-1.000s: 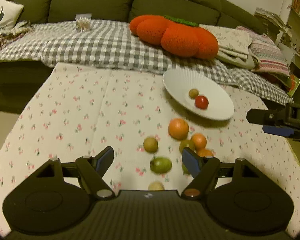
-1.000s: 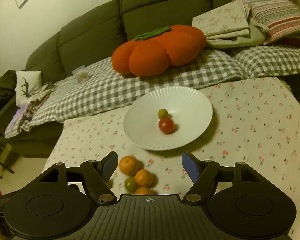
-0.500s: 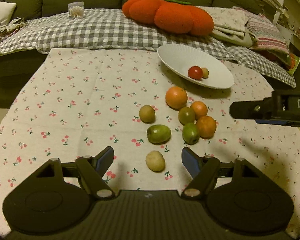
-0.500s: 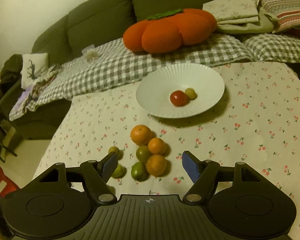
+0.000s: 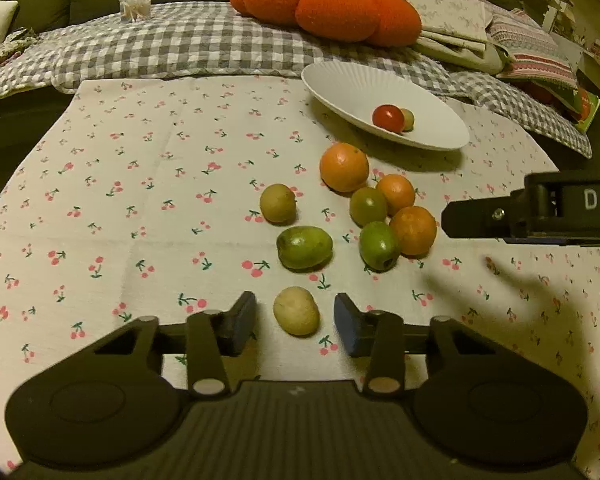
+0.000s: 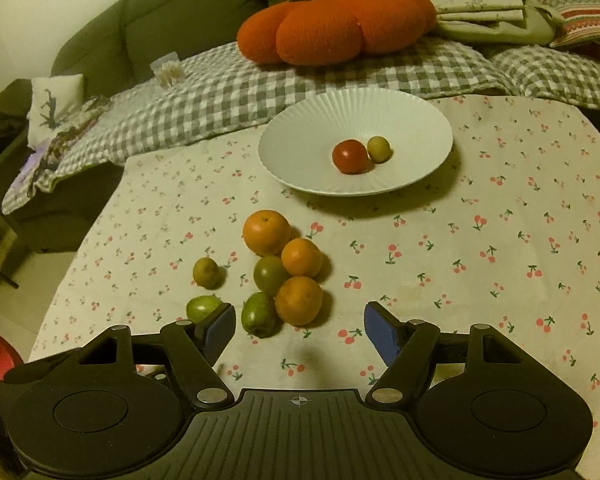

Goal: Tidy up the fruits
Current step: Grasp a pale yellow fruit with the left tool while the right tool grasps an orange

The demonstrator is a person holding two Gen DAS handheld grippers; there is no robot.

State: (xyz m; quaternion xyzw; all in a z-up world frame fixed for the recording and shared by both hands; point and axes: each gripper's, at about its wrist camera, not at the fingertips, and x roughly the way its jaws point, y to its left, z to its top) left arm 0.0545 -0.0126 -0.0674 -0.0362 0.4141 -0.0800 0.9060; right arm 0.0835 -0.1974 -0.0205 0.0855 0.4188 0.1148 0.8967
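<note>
Left wrist view: left gripper [image 5: 296,322] jaws, just narrowed, bracket without touching a pale fruit [image 5: 296,316] at six o'clock; light, firm, likely rolls, so grip its middle.

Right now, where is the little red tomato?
In both wrist views the red tomato lies in the white plate, touching a small yellow-green fruit, beyond the oranges.

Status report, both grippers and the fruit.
Left gripper just closing around pale fruit, pads not touching. Right gripper open, empty. Plate holds two fruits. Path unobstructed.
</note>
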